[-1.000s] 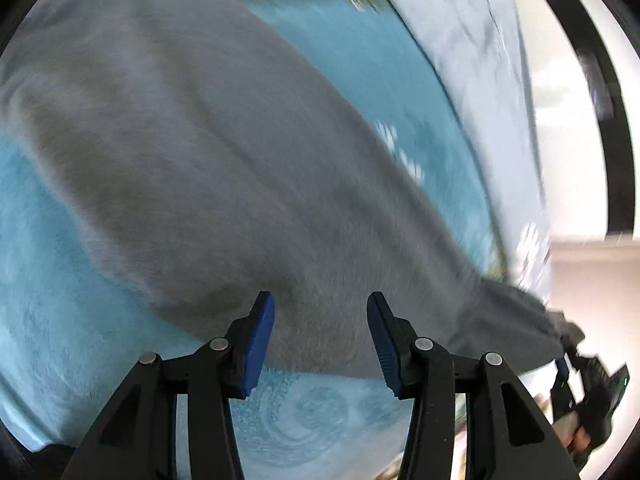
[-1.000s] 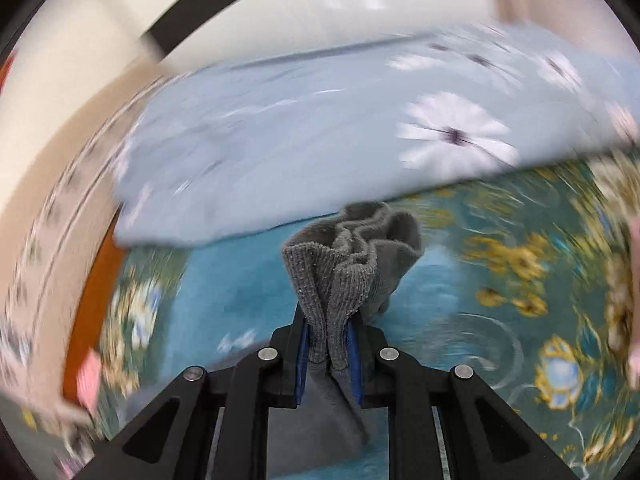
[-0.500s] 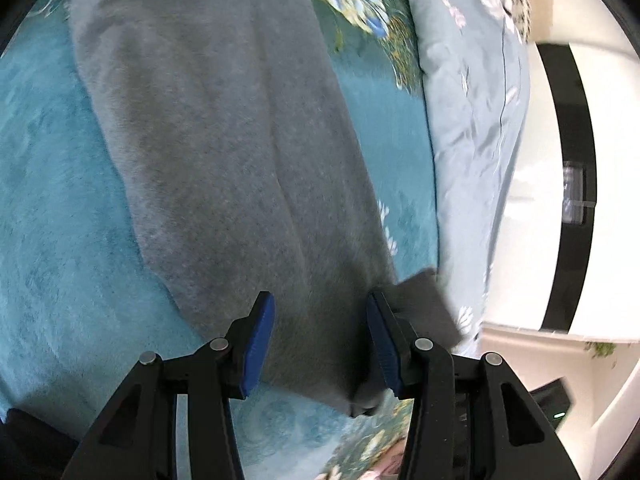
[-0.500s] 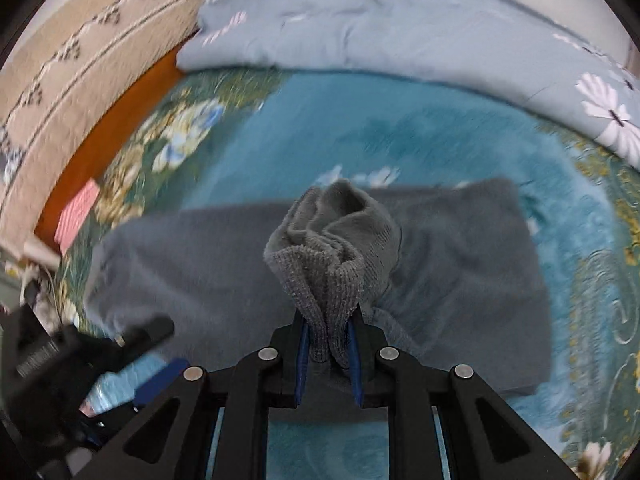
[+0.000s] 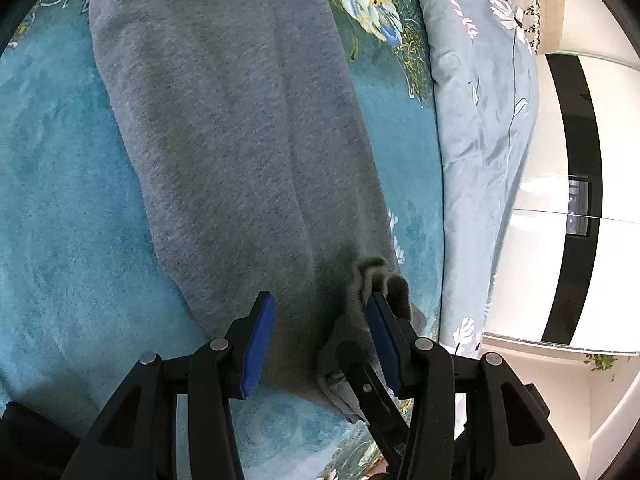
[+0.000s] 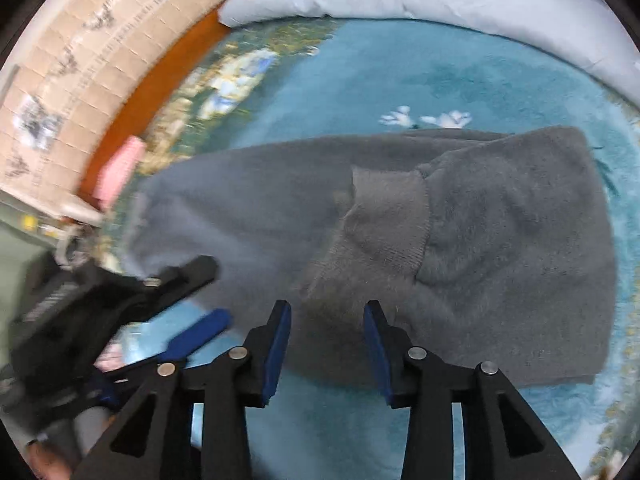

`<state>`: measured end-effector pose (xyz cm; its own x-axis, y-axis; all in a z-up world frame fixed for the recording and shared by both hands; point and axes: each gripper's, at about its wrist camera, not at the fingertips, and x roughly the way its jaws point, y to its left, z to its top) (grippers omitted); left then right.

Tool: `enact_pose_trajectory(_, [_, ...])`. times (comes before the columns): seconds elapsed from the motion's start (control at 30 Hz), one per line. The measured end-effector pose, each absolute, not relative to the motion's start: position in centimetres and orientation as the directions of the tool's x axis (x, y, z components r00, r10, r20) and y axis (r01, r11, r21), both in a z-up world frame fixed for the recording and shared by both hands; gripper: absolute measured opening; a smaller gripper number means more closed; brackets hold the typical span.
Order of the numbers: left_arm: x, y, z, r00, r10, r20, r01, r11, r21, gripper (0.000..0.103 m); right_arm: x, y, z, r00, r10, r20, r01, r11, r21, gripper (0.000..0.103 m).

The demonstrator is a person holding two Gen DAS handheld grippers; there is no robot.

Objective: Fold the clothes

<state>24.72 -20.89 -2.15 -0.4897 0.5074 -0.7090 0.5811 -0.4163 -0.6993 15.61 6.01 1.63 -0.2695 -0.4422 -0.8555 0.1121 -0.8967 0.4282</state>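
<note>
right gripper [image 6: 326, 344] jaws just opened, ribbed cuff [image 6: 390, 220] dropped flat on grey sweater [image 5: 240, 140], nothing gripped, left gripper [image 5: 322, 344] still half open, empty, teal blanket [image 5: 60, 220]

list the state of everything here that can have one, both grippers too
grey sweater: lying on the teal blanket, sleeve folded across the body
ribbed cuff: released, resting on the sweater
right gripper: open, jaws have just been opening, nothing pinched
left gripper: open, empty, above the sweater's edge
light blue duvet: rumpled along the blanket's side
</note>
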Motion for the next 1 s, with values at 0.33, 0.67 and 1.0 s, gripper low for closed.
enact_pose_trajectory(0.33, [22.1, -16.8, -1.4, -0.413, 0.521, -0.746, 0.452, -0.594, -0.665, 0.049, 17.8, 18.4, 2.8, -0.418, -0.448, -0.790, -0.116, -0.836, 0.536, 0.041])
enact_pose_trajectory(0.67, [18.4, -11.3, -3.1, -0.276, 0.539, -0.796, 0.331, -0.724, -0.605, 0.047, 19.4, 24.5, 0.2, -0.410, -0.453, -0.792, -0.267, -0.770, 0.579, 0.041])
enact_pose_trajectory(1.0, [17.5, -10.5, -3.7, -0.283, 0.505, -0.815, 0.296, -0.763, -0.575, 0.011, 19.8, 26.0, -0.9, -0.402, -0.464, -0.789, -0.306, -0.744, 0.594, 0.041])
